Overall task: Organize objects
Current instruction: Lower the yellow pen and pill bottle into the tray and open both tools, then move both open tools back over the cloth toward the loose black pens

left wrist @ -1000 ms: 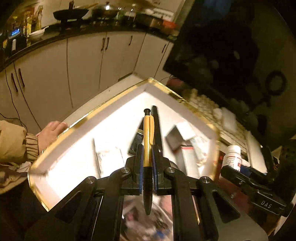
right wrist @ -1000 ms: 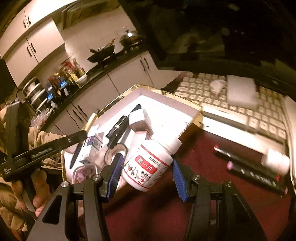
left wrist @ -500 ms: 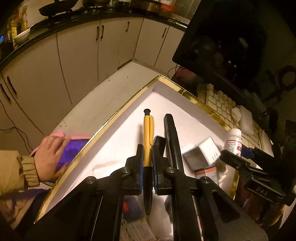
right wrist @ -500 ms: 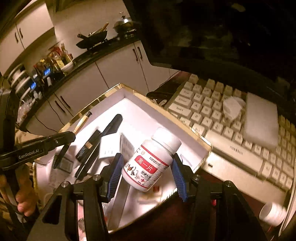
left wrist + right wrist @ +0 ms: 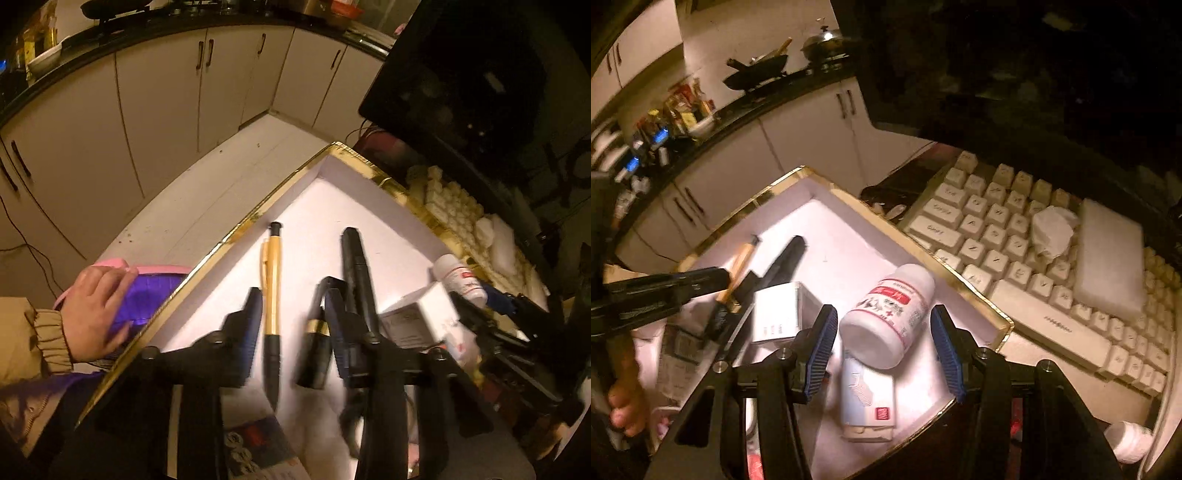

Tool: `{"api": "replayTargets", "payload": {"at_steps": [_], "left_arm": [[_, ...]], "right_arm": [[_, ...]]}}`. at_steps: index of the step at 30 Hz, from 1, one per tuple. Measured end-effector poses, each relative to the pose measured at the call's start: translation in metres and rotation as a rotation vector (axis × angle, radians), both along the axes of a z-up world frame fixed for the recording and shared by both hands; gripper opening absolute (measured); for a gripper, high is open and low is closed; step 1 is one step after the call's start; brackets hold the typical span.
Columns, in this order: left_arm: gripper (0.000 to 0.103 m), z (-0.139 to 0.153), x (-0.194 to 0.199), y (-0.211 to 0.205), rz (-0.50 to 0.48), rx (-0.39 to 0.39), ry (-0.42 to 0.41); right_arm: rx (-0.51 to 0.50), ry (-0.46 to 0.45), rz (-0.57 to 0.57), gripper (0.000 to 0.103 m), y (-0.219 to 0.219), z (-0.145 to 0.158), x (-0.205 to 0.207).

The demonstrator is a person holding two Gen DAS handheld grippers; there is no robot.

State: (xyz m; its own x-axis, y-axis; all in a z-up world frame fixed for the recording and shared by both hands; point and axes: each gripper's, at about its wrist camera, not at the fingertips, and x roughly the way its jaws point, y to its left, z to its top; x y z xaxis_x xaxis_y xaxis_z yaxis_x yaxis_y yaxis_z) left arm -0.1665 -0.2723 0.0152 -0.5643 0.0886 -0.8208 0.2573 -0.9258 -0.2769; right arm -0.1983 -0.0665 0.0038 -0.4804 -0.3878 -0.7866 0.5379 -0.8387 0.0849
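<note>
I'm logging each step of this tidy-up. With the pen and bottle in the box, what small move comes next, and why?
Probably lift the left gripper straight up and away. Its jaws are opening, and the pen lies loose between them on the floor of the box. The bottle also seems to lie free between the right gripper's spread pads.

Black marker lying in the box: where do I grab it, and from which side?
Grip the black marker across its far half, coming down from above. It lies flat in the gold-rimmed box; there bare floor shows on both sides, while nearer you a black tube and a white carton crowd it.
</note>
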Motion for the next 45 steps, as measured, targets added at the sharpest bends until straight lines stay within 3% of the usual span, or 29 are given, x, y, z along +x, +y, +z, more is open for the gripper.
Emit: {"api": "replayTargets", "payload": {"at_steps": [4, 9, 14, 17, 24, 33, 45], "left_arm": [[0.037, 0.020, 0.014, 0.011, -0.005, -0.019, 0.064], [0.038, 0.046, 0.041, 0.028, 0.023, -0.063, 0.150], [0.039, 0.061, 0.072, 0.057, -0.001, -0.073, 0.225], [0.039, 0.064, 0.088, 0.080, -0.035, -0.076, 0.258], [0.039, 0.054, 0.108, 0.127, -0.099, -0.065, 0.240], [0.039, 0.047, 0.127, 0.174, -0.172, -0.056, 0.222], [0.039, 0.019, 0.138, 0.220, -0.236, -0.074, 0.150]], "right_arm": [[0.037, 0.080, -0.001, 0.053, -0.001, 0.013, 0.016], [0.067, 0.103, -0.063, 0.053, 0.011, 0.022, 0.032], [-0.087, 0.036, -0.078, 0.053, 0.044, 0.030, 0.057], [-0.116, 0.022, -0.057, 0.053, 0.057, 0.032, 0.073], [-0.216, -0.026, -0.122, 0.053, 0.121, 0.024, 0.117], [-0.159, -0.032, -0.244, 0.053, 0.178, -0.005, 0.150], [-0.196, -0.090, -0.320, 0.053, 0.225, -0.029, 0.164]]}}
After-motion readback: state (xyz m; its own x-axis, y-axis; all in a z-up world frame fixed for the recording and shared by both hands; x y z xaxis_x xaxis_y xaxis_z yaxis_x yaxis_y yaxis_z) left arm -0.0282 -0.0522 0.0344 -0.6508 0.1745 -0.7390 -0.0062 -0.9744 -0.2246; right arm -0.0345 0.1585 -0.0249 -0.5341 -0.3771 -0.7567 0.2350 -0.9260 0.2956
